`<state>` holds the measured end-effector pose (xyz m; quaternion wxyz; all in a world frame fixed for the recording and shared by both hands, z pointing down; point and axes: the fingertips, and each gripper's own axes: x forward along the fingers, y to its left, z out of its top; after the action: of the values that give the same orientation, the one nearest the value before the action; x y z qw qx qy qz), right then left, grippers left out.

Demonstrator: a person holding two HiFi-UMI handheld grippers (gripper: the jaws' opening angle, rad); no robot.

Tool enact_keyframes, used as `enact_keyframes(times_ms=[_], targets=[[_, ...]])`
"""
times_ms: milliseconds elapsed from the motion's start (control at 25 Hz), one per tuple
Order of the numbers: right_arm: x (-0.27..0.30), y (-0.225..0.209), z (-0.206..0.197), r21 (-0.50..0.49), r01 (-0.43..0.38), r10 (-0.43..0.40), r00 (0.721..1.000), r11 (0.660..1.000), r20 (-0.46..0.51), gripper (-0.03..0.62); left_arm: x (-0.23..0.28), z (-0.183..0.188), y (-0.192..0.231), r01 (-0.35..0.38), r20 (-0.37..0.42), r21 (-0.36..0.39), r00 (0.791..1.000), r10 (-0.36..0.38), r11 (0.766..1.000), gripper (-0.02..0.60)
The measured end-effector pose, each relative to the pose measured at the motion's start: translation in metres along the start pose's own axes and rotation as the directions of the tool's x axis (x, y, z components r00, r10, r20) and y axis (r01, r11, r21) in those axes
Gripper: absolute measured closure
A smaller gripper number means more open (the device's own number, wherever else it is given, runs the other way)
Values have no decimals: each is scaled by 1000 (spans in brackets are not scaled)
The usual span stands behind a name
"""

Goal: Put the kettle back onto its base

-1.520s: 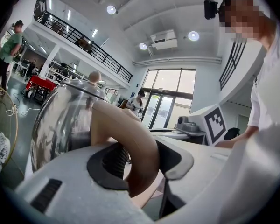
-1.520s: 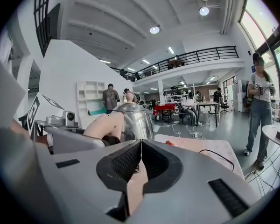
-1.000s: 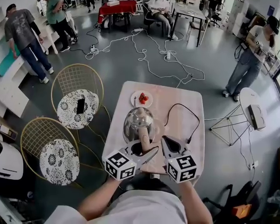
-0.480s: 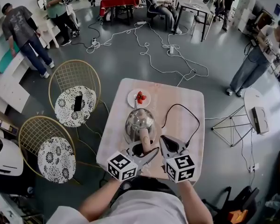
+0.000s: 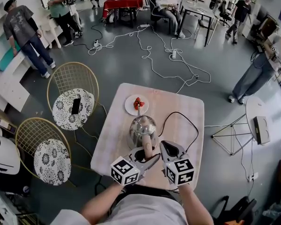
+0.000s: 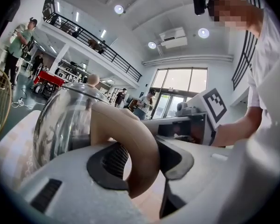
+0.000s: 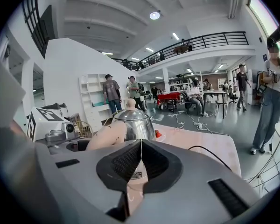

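Observation:
A steel kettle (image 5: 142,127) with a beige handle (image 5: 147,148) is over the near half of the pale table (image 5: 189,109). My left gripper (image 5: 145,157) is shut on that handle; in the left gripper view its dark pads (image 6: 113,161) press both sides of the handle (image 6: 137,143), with the kettle body (image 6: 63,120) beyond. My right gripper (image 5: 166,147) is just right of the handle, jaws together with nothing between them (image 7: 141,146). It looks at the kettle (image 7: 133,119). I cannot make out the base; the kettle and grippers cover that spot.
A black cable (image 5: 183,118) loops across the table's right half. A white plate of strawberries (image 5: 136,105) sits at the far edge behind the kettle. Two wire chairs (image 5: 74,97) stand left of the table, a white stand (image 5: 234,132) right. Several people stand farther off.
Both grippers and the kettle have sunk toward the table and look smaller from the head. The left grip on the handle is unchanged, and the right jaws stay together.

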<state>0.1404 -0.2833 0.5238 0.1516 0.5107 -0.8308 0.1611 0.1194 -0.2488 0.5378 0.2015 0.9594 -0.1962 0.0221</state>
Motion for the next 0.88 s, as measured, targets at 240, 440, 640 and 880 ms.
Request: enact_keyframes(times_ms=[240,440,640,880], targets=[[6,-14,-5,7,-19,19,1000,1000,-15,589,13,-9,8,-24,-9,8,1000,24,1000,416],[7,-15,-14,17,-32,32,999,999,-29,589,17,-19,12,-37,-8,-7,999,36,999,416],[9,-18,-18,1,-50,50,998,999,-48,589,24,-21,16,-50,11,-6,999,50,999,416],[13,-21,-20,3,-55,55,997,998,-54,589,26,-23,21,-54,16,5,998,54,999,416]])
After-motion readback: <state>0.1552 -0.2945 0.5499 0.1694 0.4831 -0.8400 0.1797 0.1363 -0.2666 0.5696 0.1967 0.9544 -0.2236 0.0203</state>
